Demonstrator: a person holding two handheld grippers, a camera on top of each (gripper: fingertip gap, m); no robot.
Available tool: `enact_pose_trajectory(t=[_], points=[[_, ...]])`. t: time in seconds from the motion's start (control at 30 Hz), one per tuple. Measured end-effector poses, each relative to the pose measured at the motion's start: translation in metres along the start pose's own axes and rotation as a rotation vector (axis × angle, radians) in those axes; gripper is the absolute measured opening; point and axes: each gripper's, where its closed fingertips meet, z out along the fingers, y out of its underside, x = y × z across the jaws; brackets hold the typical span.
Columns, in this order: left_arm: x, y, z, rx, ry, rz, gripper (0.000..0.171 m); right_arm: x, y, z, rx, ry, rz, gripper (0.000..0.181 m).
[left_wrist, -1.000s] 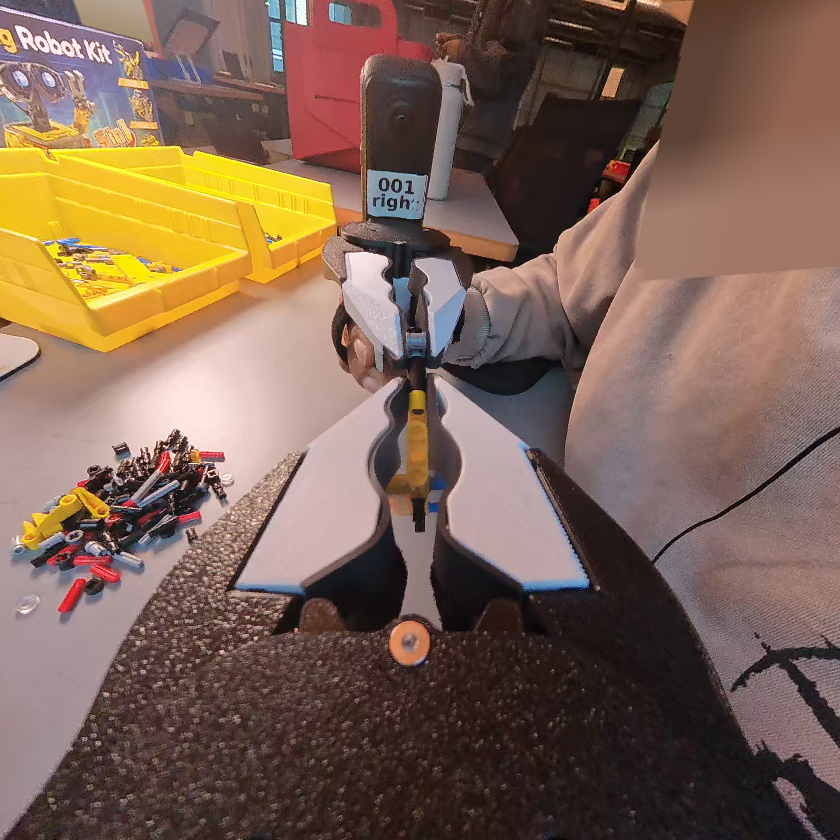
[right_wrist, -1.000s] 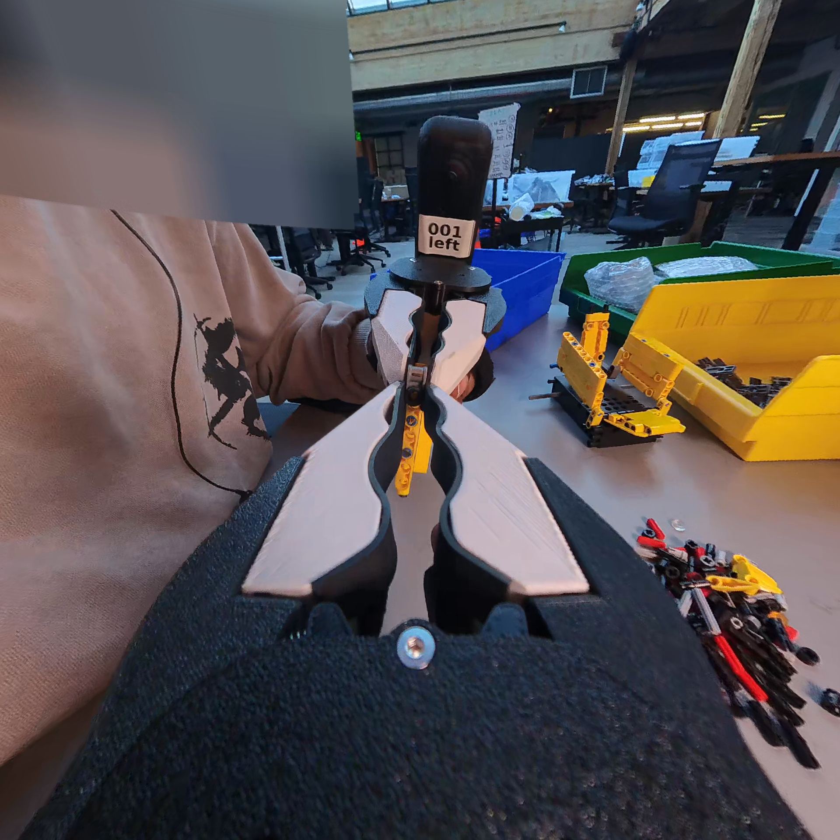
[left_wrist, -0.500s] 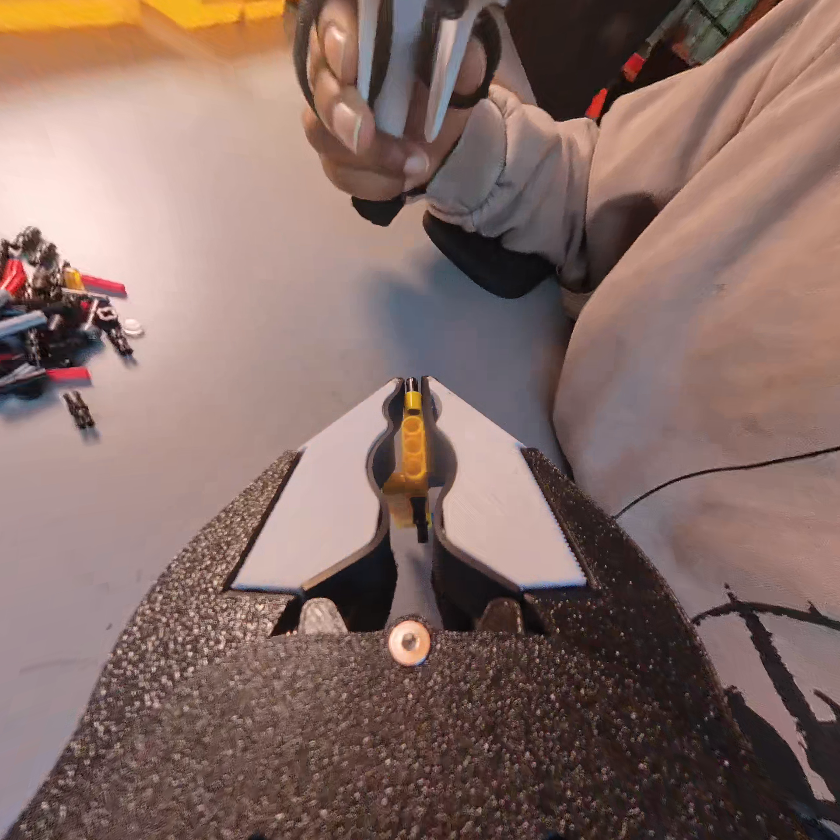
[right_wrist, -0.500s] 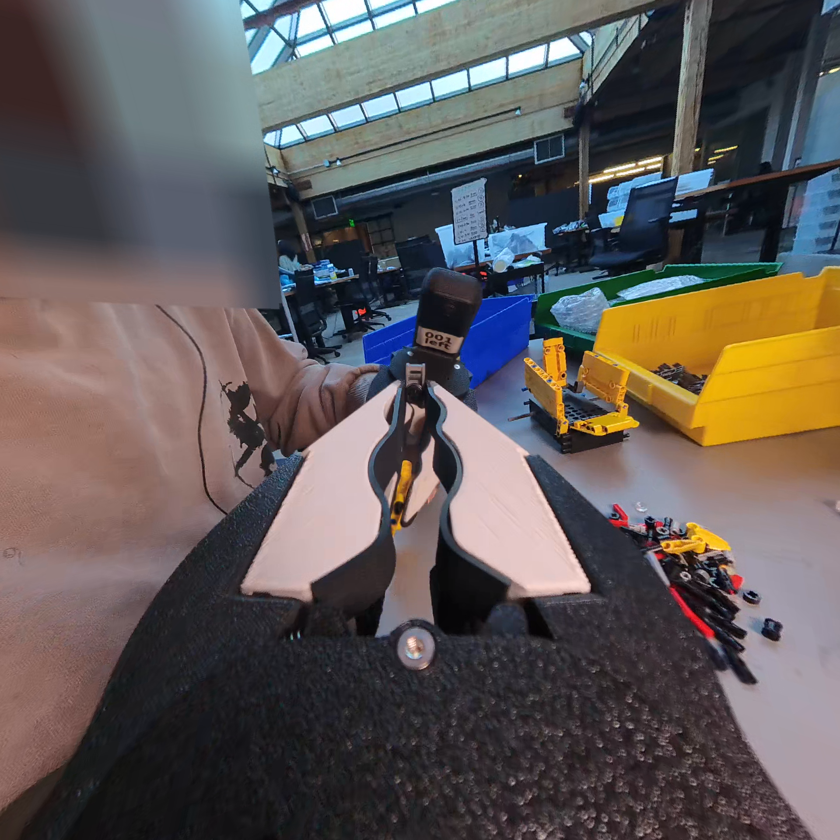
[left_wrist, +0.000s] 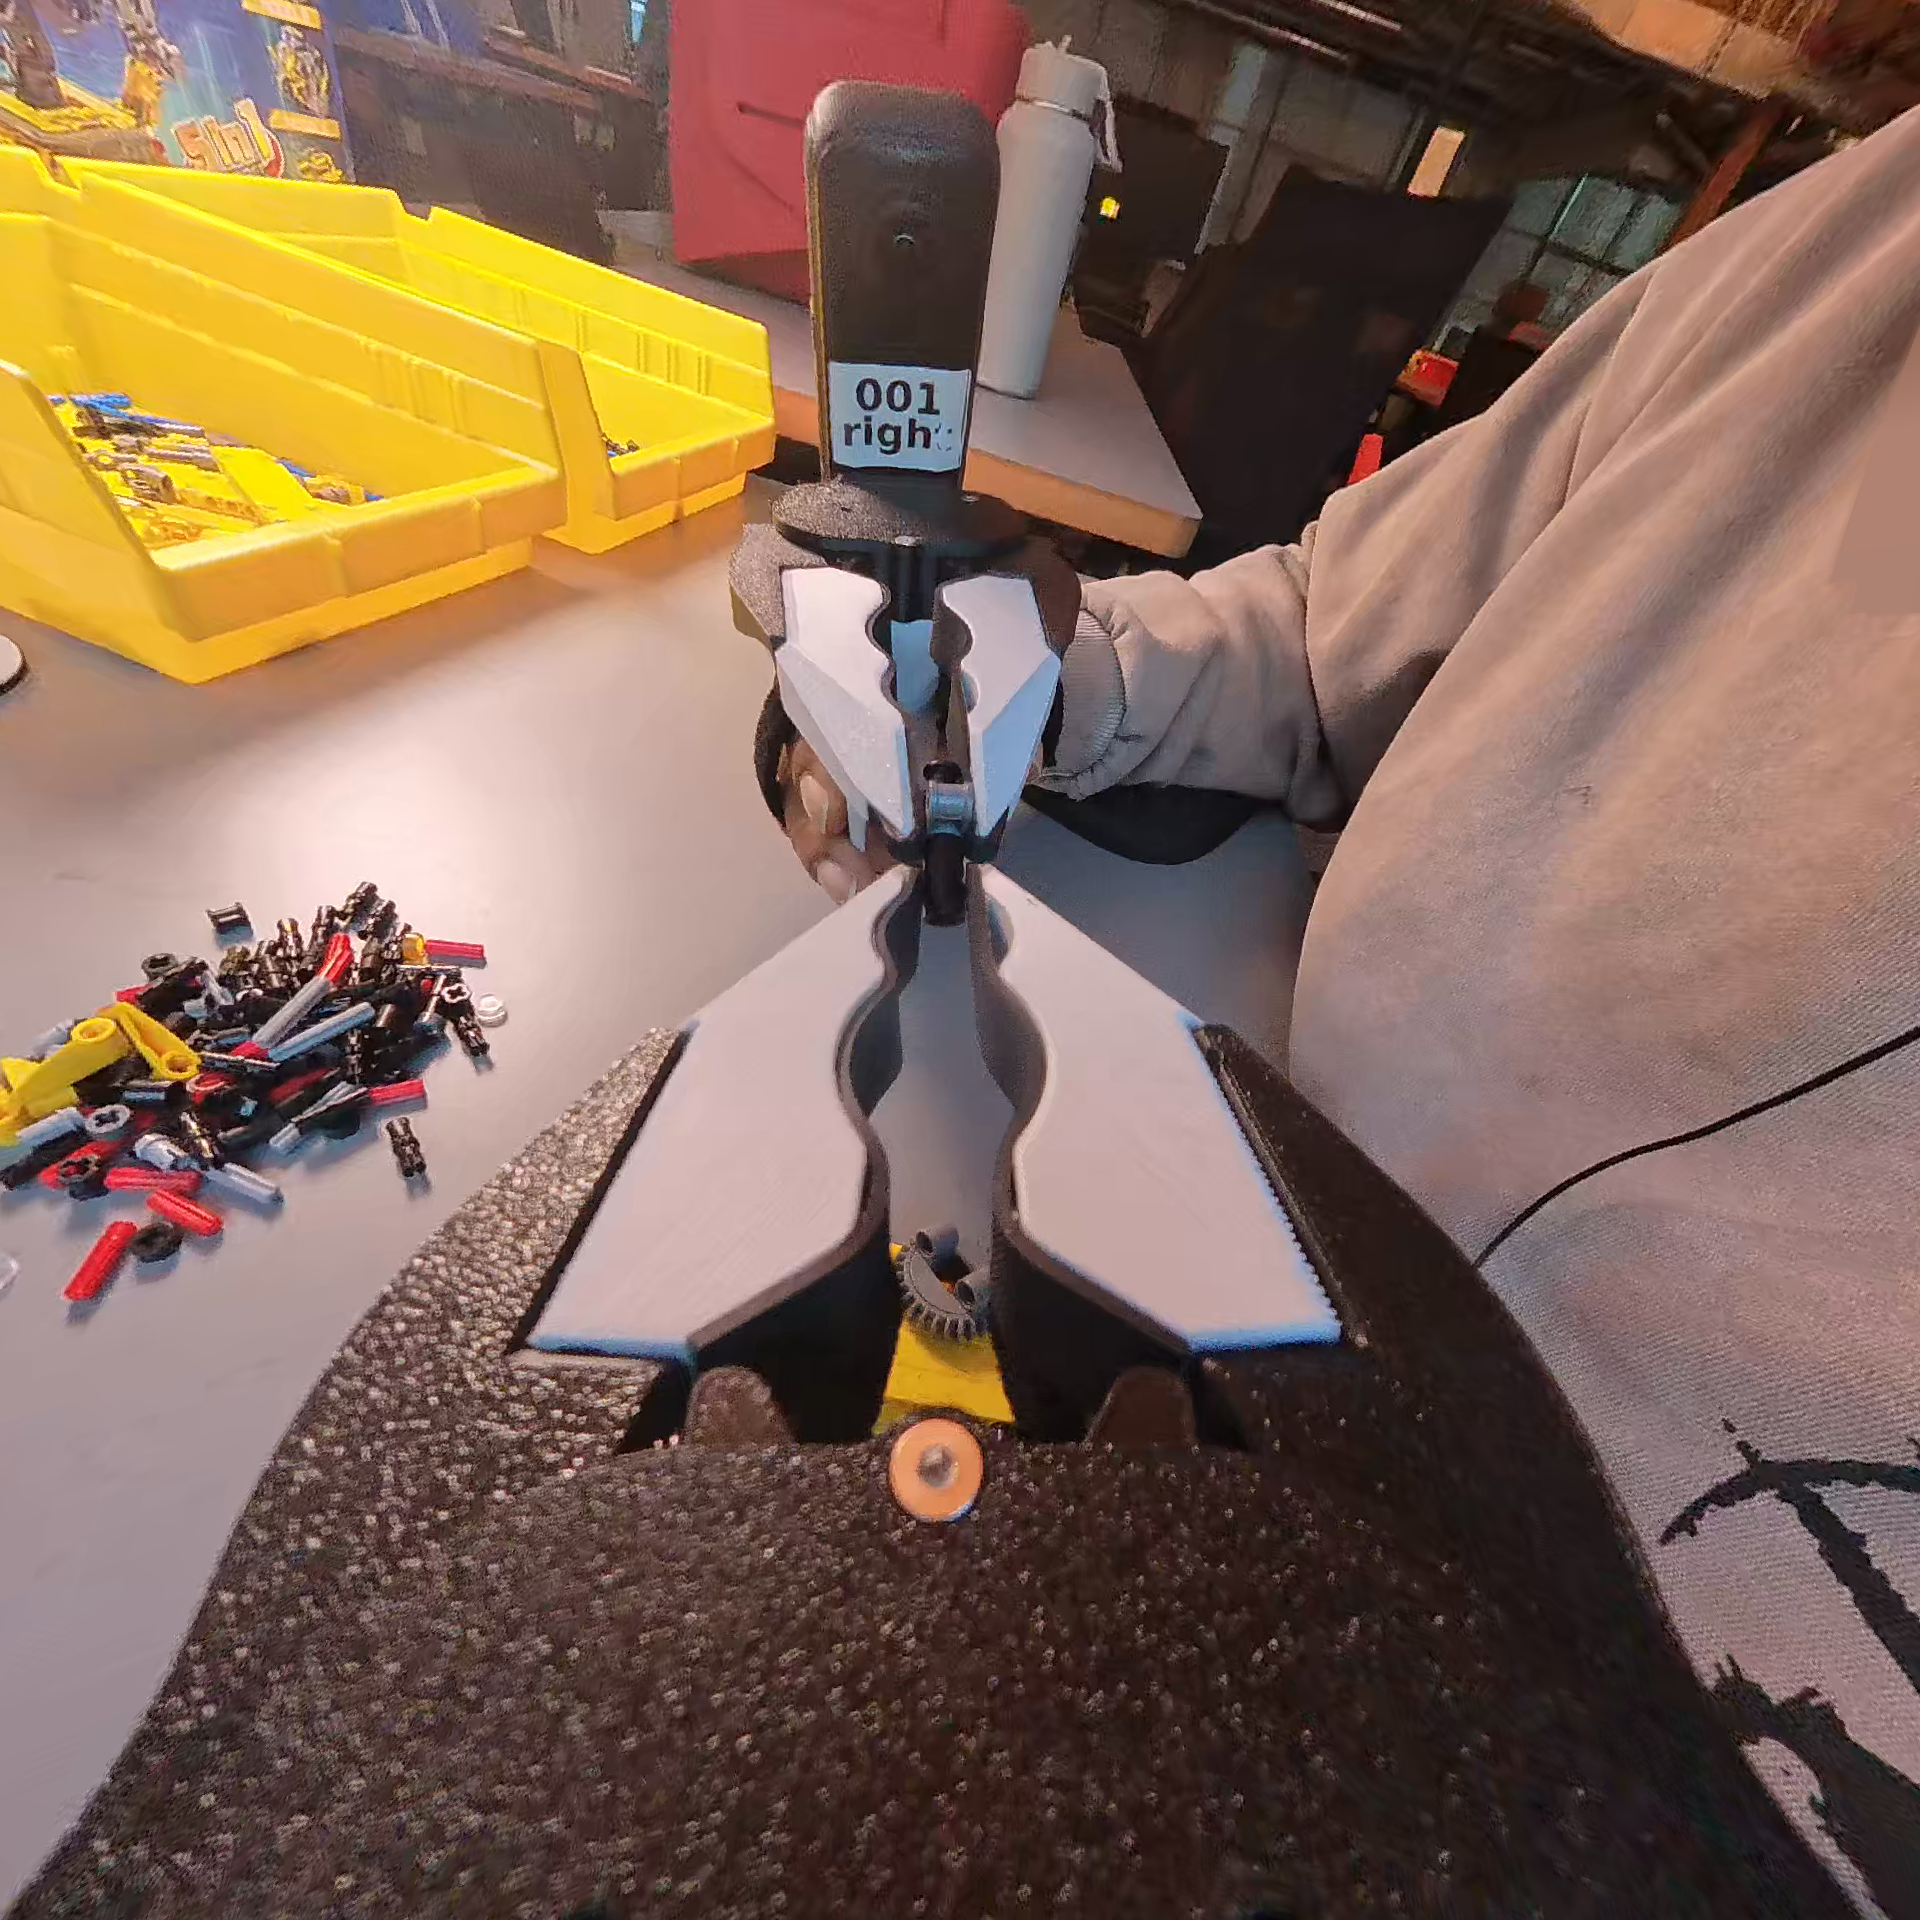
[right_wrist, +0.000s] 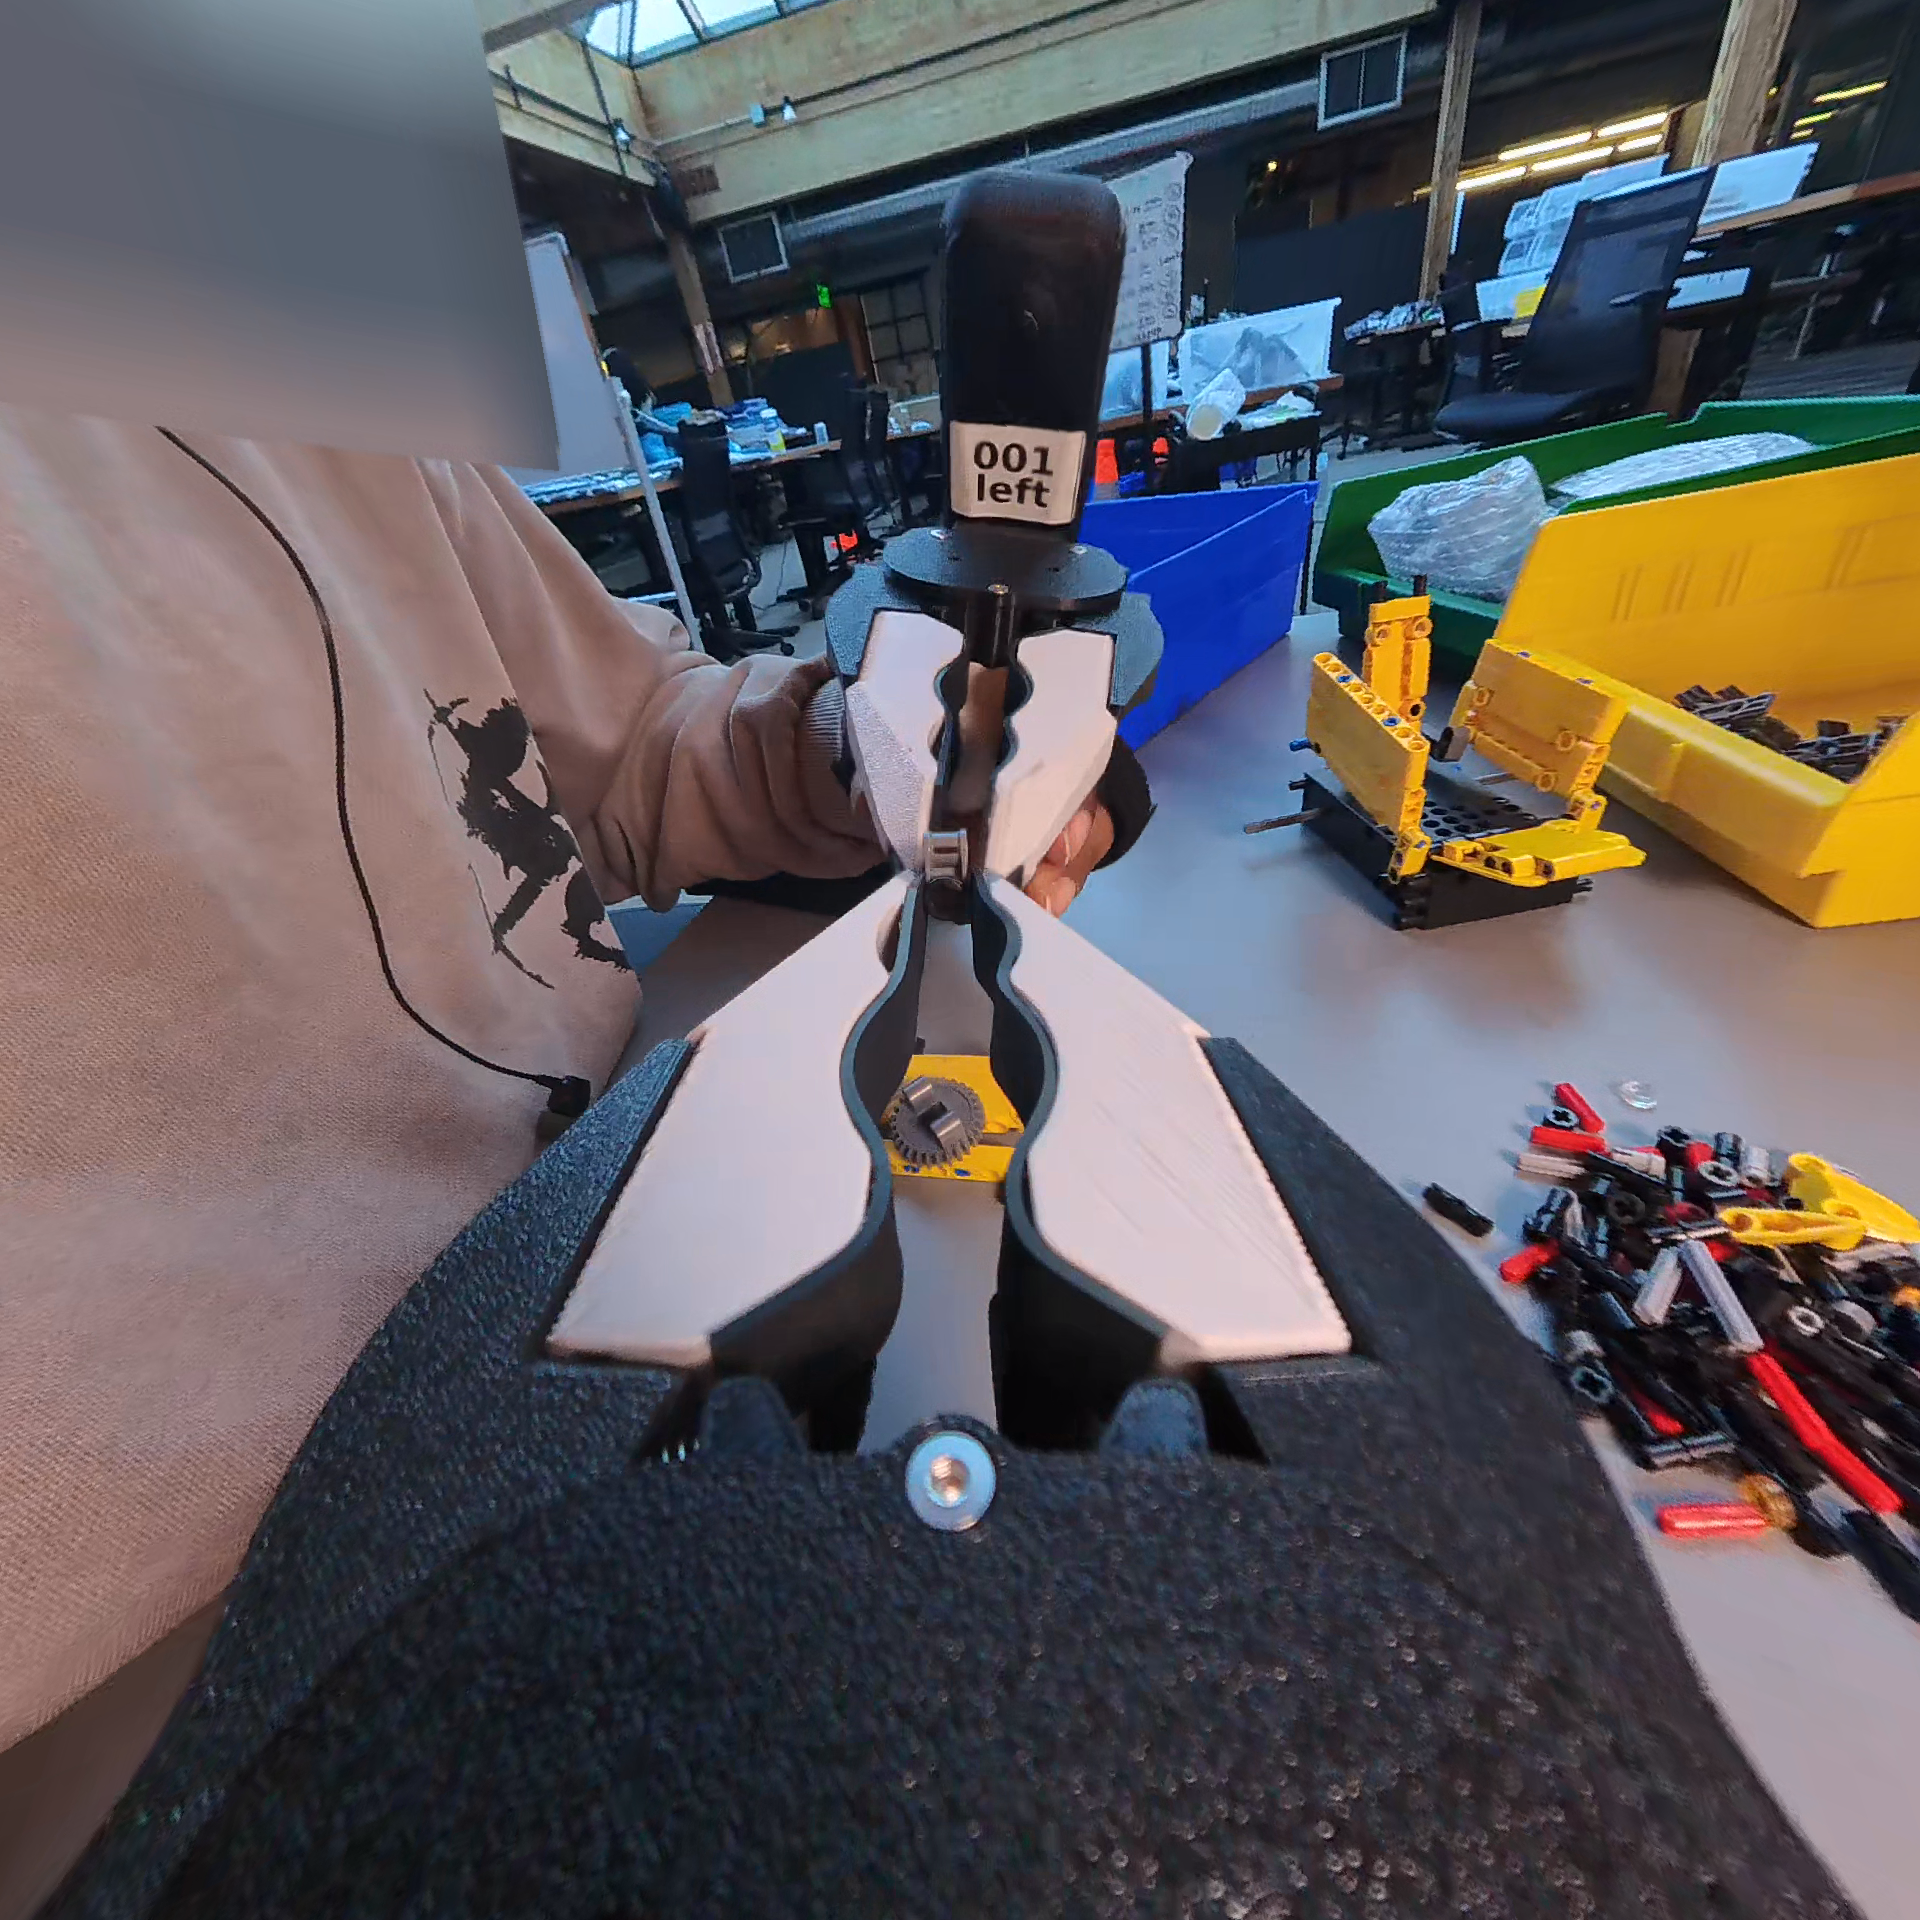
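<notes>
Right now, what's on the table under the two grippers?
A yellow plate with a dark grey gear on it shows between the jaws; the fingers cover its edges. Above it, the left gripper and right gripper pinch one small grey-and-black piece.

Timber-beamed workshop, skylights (right_wrist: 665, 21), office chairs (right_wrist: 1579, 301), grey table (right_wrist: 1351, 997).

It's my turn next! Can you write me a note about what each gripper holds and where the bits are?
Left gripper: shut on a small grey-and-black piece.
Right gripper: shut on the same piece, tip to tip with the left.
Below them on the table: yellow piece with a grey gear, apart from the held piece.
Loose pile to the side.
</notes>
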Motion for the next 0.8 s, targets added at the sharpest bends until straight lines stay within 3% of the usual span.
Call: enact_pose_trajectory(t=[0.3, 0.6, 0.7, 0.73, 0.77, 0.8], points=[[0.002, 0.005, -0.001, -0.057, -0.015, 0.037, 0.007, -0.004, 0.004, 0.003, -0.023, -0.016, 0.000, 0.006], [0.009, -0.010, -0.005, 0.004, 0.016, 0.019, 0.007, -0.009, -0.013, 0.001, -0.001, -0.052, -0.016, 0.005], [0.015, -0.022, -0.010, 0.038, 0.014, 0.056, 0.007, -0.014, -0.029, -0.001, 0.042, -0.070, -0.034, 0.004], [0.009, -0.012, -0.015, -0.016, -0.027, 0.082, 0.007, -0.015, -0.045, -0.009, 0.119, -0.079, -0.036, 0.004], [-0.005, -0.004, -0.026, -0.036, -0.090, 0.087, 0.006, -0.008, -0.083, -0.040, 0.313, -0.081, 0.038, 0.004], [-0.011, -0.008, -0.038, 0.010, -0.097, 0.045, 0.006, 0.002, -0.105, -0.072, 0.386, -0.007, -0.005, 0.003]])
